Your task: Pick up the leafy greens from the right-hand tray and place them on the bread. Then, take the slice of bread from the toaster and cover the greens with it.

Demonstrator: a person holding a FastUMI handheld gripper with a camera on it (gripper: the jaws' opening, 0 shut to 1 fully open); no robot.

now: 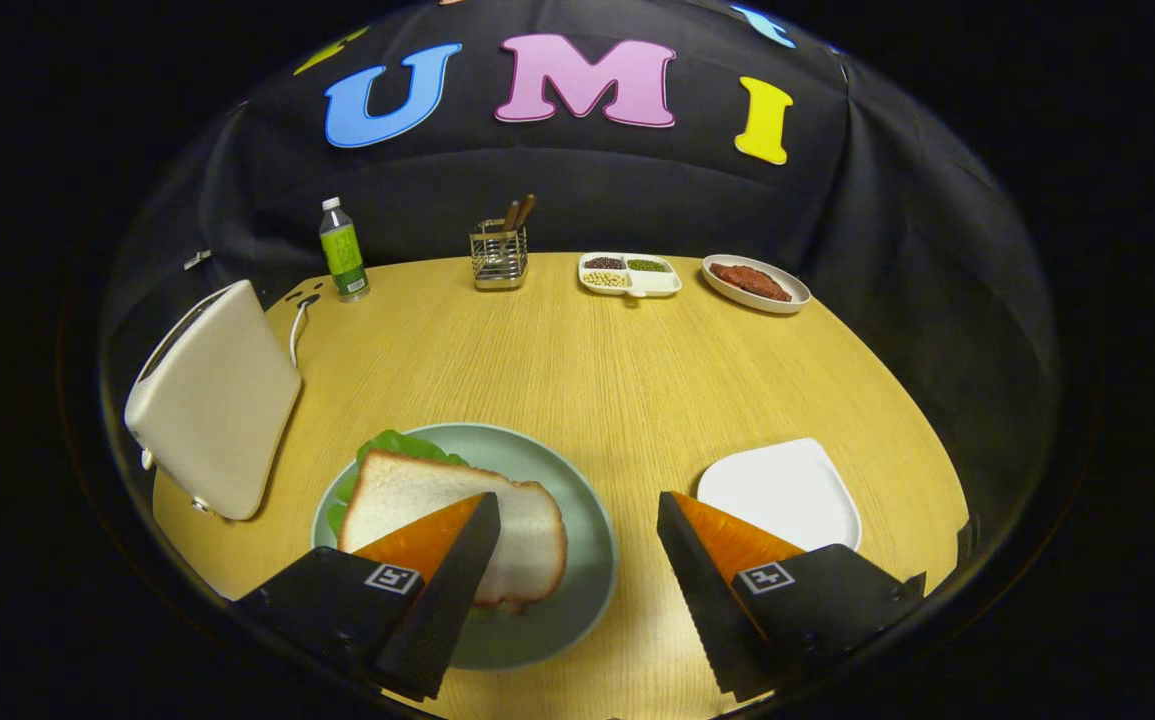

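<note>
A slice of bread (497, 520) lies on a pale green plate (587, 520), over leafy greens (407, 447) whose edges stick out on its far left side. My gripper (577, 515) hangs open above the plate's right part, holding nothing. Its left finger overlaps the near side of the bread slice in the view, and its right finger is over the bare table. A white tray (787, 490) lies just ahead of the right finger, bare. A cream toaster (212, 400) stands left of the plate; I cannot see into its slots.
At the table's far edge stand a green bottle (343, 250), a wire holder with utensils (499, 255), a divided white dish of beans (630, 274) and an oval dish of reddish food (755, 283). A white cable (295, 325) runs behind the toaster.
</note>
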